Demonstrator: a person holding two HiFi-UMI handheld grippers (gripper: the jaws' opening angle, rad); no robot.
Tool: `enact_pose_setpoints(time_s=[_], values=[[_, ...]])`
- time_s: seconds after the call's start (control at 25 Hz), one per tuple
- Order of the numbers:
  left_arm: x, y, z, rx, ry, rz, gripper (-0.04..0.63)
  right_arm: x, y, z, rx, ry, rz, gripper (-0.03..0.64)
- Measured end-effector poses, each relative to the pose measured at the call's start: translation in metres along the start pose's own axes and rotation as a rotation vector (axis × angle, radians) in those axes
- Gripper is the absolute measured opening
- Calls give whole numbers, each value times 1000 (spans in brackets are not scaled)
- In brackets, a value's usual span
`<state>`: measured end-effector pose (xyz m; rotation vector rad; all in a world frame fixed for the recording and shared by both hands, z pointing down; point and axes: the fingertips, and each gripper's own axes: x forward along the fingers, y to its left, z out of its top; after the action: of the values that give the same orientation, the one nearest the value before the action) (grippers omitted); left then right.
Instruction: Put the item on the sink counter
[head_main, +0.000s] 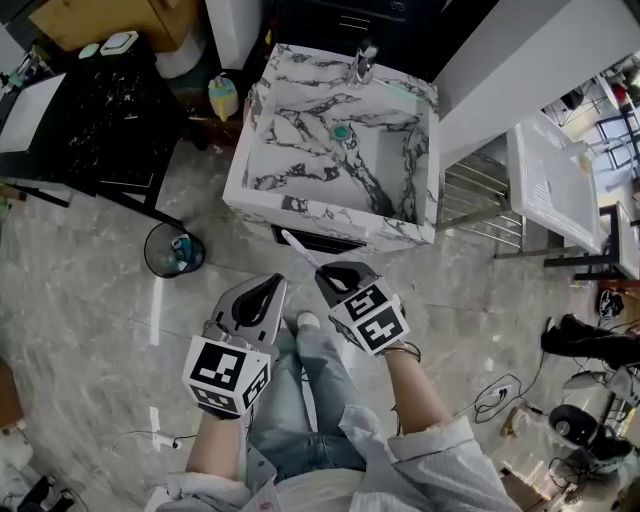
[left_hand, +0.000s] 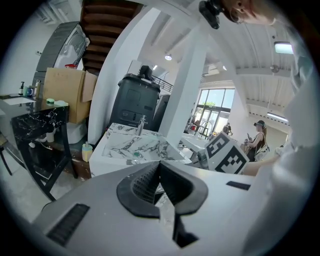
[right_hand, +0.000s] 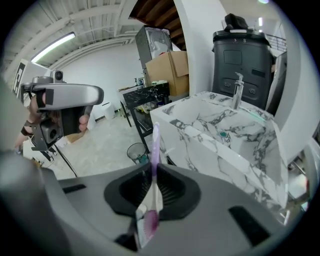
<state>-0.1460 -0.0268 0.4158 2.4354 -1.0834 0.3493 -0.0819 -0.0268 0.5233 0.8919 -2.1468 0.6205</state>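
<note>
A toothbrush (head_main: 299, 251) with a white and purple handle is clamped in my right gripper (head_main: 327, 279), which is shut on it. In the right gripper view the toothbrush (right_hand: 154, 150) sticks out past the pads toward the white marble sink (right_hand: 220, 150). In the head view the brush tip ends just short of the front rim of the sink (head_main: 330, 215). My left gripper (head_main: 262, 296) hangs beside the right one, to its left. Its jaws meet with nothing between them, and the left gripper (left_hand: 160, 170) faces the sink (left_hand: 131, 148) from a distance.
A faucet (head_main: 365, 62) stands at the sink's back rim and a teal drain plug (head_main: 341, 131) sits in the basin. A black bin (head_main: 172, 250) and a black marble table (head_main: 100, 120) are to the left. A metal rack (head_main: 480, 205) and a white basin (head_main: 555, 185) are to the right.
</note>
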Motion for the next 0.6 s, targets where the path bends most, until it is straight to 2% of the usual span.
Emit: enact_pose_setpoints(time_s=[0.24, 0.6], values=[[23, 8, -35, -44, -11, 9, 15, 31, -10, -24, 7, 12, -26, 43], [68, 39, -120, -72, 21, 24, 15, 106, -29, -84, 27, 30, -25, 42]])
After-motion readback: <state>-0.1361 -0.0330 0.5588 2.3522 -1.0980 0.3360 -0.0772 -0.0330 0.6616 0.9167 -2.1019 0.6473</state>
